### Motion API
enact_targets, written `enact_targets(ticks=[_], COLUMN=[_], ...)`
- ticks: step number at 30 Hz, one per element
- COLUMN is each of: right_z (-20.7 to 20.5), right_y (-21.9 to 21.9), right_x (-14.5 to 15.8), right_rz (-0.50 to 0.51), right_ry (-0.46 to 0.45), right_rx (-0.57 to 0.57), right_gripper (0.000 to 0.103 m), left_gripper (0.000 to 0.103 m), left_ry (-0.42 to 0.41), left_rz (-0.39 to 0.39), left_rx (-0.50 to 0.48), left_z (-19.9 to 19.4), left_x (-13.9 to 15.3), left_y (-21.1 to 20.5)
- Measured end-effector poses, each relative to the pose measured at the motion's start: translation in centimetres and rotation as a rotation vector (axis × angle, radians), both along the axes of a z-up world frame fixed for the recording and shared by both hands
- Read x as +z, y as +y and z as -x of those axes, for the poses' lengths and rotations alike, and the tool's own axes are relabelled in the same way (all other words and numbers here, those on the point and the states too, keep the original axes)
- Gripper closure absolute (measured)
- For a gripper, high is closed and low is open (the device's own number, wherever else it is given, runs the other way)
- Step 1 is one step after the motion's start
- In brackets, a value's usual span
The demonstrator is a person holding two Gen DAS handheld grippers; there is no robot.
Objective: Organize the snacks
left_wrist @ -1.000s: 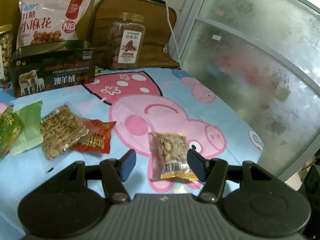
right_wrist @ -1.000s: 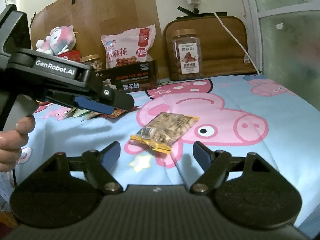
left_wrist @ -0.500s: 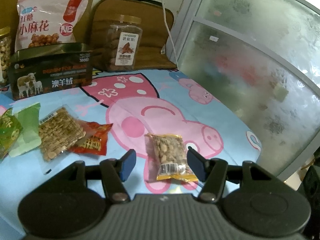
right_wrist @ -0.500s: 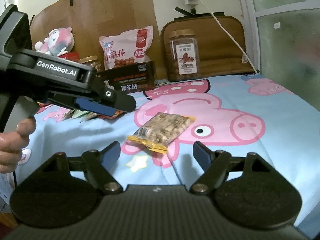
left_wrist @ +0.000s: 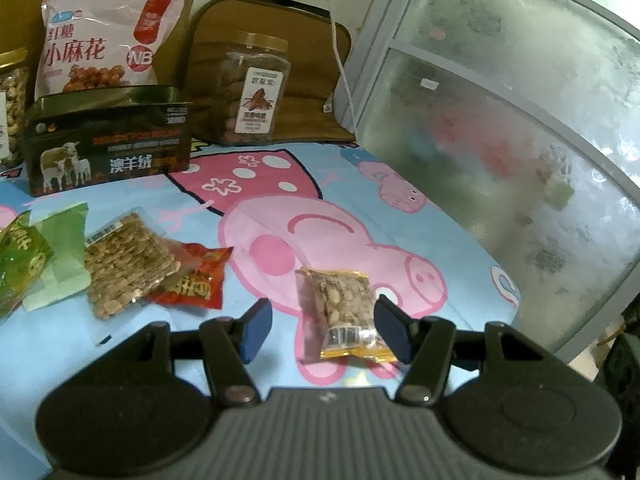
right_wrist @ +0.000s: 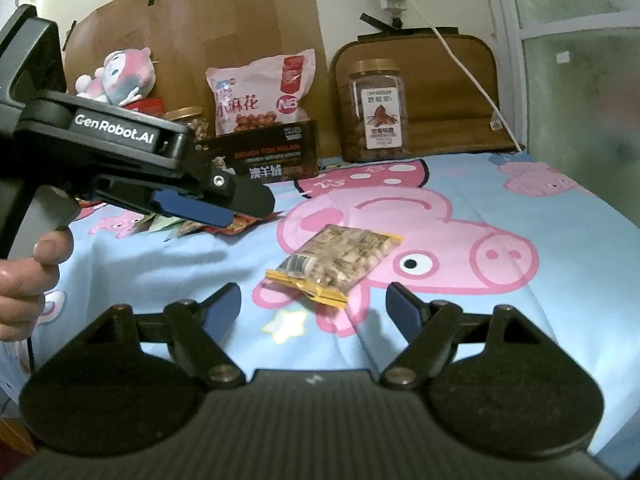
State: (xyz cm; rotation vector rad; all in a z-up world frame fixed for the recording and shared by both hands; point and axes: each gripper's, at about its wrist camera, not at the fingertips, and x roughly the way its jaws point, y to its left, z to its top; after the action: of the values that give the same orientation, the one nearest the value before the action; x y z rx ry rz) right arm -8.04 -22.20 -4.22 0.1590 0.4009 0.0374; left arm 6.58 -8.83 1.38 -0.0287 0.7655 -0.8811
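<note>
Blue pig-print sheet (left_wrist: 460, 240) beside frosted glass (left_wrist: 520, 140), cardboard backdrop (right_wrist: 224, 32) behind.

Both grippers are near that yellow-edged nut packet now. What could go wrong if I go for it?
1. The left gripper and right gripper, both open, face the same nut packet; they may collide.
2. The packet lies flat on the soft cartoon sheet; closing fingers could pinch fabric or slide off it.

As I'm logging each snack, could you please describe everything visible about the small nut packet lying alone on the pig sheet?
The nut packet is a small clear pouch with yellow sealed ends and a barcode label, filled with brown nuts. It lies flat on the cartoon pig sheet, apart from the other snacks. Nothing grips it: the open left claw brackets its near end.
</note>
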Motion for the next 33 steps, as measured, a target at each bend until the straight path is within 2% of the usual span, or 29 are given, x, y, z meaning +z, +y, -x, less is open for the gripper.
enact_targets(ticks=[10, 15, 19, 23, 28, 33], right_z=[0.1, 0.5, 0.7, 0.2, -0.1, -0.7], right_y=[0.1, -0.1, -0.4, -0.5, -0.4, -0.6], right_x=[0.4, 0.6, 0.5, 0.3, -0.1, -0.4], right_rz=[0.006, 0.003, -0.011, -0.013, -0.011, -0.009], right_ry=[-0.009, -0.017, -0.03, -0.013, 0.006, 0.018], right_rx=[0.005, -0.008, -0.003, 0.003, 0.007, -0.003], right_gripper=[0.022, 0.022, 0.022, 0.022, 0.022, 0.022], left_gripper=[0.045, 0.045, 0.046, 0.047, 0.046, 0.045], left_ry=[-0.004, 0.019, 0.017, 0.055, 0.03, 0.075], left_rz=[0.011, 0.027, 0.01, 0.008, -0.024, -0.033], left_rx=[0.007, 0.043, 0.056, 0.036, -0.027, -0.06], left_z=[0.1, 0.0, -0.2, -0.7, -0.6, -1.6], left_x=[0.5, 0.5, 0.1, -0.5, -0.7, -1.5], left_y=[0.2, 1.7, 2.5, 1.7, -0.4, -2.3])
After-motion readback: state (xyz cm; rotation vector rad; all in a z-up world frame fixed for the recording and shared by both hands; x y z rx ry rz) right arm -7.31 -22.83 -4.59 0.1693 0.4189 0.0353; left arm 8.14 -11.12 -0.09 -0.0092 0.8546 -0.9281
